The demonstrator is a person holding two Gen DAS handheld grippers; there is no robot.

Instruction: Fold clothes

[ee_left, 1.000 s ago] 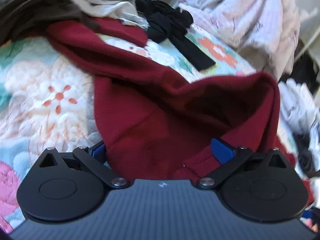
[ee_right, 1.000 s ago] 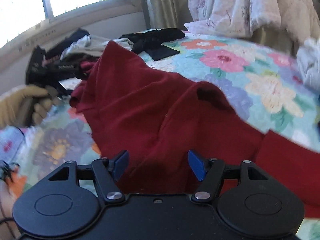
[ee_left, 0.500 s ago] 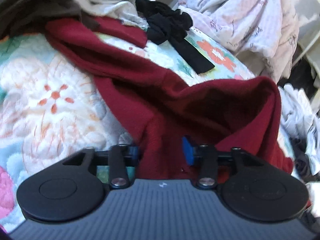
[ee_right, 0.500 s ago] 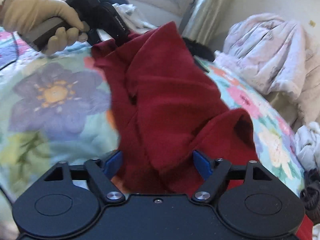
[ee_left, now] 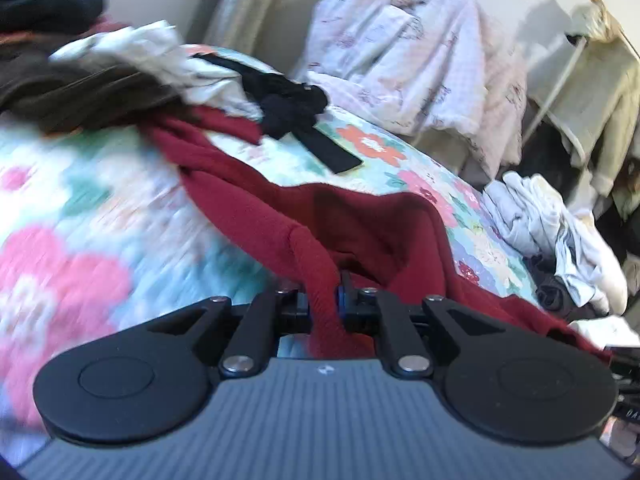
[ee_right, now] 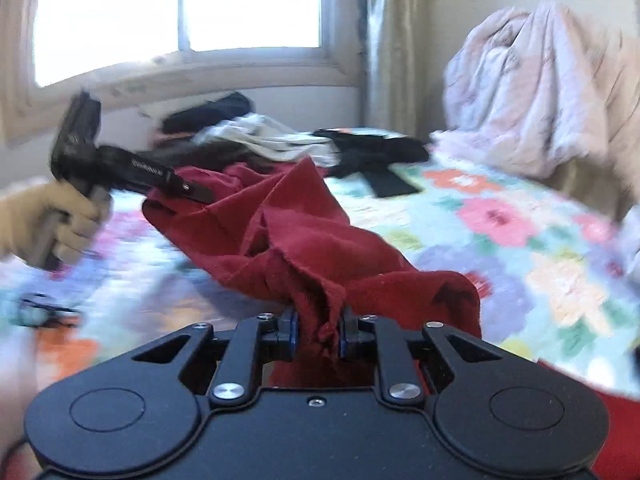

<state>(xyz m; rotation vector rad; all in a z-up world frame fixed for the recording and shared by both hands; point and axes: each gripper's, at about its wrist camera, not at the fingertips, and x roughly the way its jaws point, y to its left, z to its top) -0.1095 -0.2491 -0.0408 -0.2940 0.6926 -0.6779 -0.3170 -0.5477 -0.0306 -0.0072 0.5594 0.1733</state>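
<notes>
Both of my grippers have squeezed in since a moment ago, when their fingers stood wide apart around the cloth. Now my left gripper [ee_left: 323,296] is pressed tight on a rolled-up edge of the red garment [ee_left: 360,224]. My right gripper [ee_right: 318,330] is closing on another bunched bit of the same red garment [ee_right: 304,240], and the cloth sits right between its blue pads.

From my right side I can see my left hand [ee_right: 52,220] in a pale glove. It holds the other gripper [ee_right: 188,190] by its black handle, up by the far end of the red cloth.

The red garment is stretched between my two grippers. It hangs a little above the bed [ee_right: 520,240] near my fingers and lies crumpled on the flowery blanket [ee_left: 80,208] further away.

Past the red cloth lies a black piece of clothing [ee_left: 296,108] with a long strap. Next to it is a heap of white and dark clothes [ee_left: 132,60].

Further back, a big pale quilt [ee_left: 420,52] is piled up at the end of the bed. More white clothes [ee_left: 552,232] lie off to the right side.

At the very back is a bright window [ee_right: 180,8] with a curtain [ee_right: 384,40] beside it.
</notes>
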